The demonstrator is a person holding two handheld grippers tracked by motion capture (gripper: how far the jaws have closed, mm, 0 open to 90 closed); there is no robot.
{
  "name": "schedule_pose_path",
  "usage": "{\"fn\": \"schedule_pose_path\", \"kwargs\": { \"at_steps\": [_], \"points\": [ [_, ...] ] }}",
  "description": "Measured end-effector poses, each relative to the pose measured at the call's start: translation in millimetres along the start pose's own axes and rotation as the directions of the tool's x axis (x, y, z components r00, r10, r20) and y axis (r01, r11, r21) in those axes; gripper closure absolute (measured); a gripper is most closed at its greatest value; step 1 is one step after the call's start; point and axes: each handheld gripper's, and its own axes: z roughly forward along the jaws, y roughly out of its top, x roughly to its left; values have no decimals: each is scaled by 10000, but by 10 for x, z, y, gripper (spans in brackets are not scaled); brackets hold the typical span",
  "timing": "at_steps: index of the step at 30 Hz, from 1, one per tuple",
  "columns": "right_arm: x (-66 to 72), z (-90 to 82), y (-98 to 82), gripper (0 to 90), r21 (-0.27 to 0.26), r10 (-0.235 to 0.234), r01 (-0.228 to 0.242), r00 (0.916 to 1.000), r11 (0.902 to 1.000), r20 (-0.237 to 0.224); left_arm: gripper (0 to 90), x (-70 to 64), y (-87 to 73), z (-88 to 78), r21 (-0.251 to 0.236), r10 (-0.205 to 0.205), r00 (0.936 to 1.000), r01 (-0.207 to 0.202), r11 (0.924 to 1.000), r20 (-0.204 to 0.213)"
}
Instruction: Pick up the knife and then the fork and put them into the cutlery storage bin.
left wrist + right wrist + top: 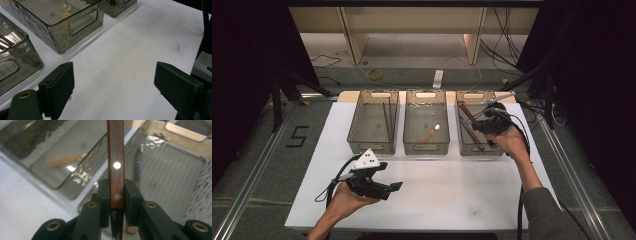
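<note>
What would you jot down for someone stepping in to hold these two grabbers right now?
Right gripper: shut on a wooden-handled knife with metal rivets, held above the right-hand smoky clear plastic bin, which already holds other brown-handled utensils.
Left gripper: open, nothing between its jaws, hovering over the white tabletop.
Middle bin: one light wooden-handled piece. Left bin: thin dark sticks.
Done: cutlery sorted into the three bins.
Left, probably: lower the knife into the right bin and release it.
</note>
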Motion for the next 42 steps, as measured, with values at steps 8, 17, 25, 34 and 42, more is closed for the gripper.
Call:
{"fn": "schedule_pose_path", "kwargs": {
  "at_steps": [8,17,25,34,42],
  "points": [
    [-165,131,153,778,111,722,-727,9966,9973,391,160,62,-71,-170,-805,-443,9980,406,9959,-445],
    [-309,327,207,777,214,1448,-1466,9869,9890,710,158,39,-153,-215,-655,-397,9968,351,9972,-696],
    [-358,410,264,777,271,1643,-1672,9826,9855,867,158,69,-172,-254,-832,-557,9956,494,9953,-750],
    [-360,539,295,588,367,2121,-2175,9707,9754,1132,157,57,-177,-238,-673,-392,9969,345,9971,-687],
    [-313,386,325,515,-63,2013,-2018,9739,9794,1050,156,58,-178,-239,-669,-417,9967,370,9971,-694]
  ]
}}
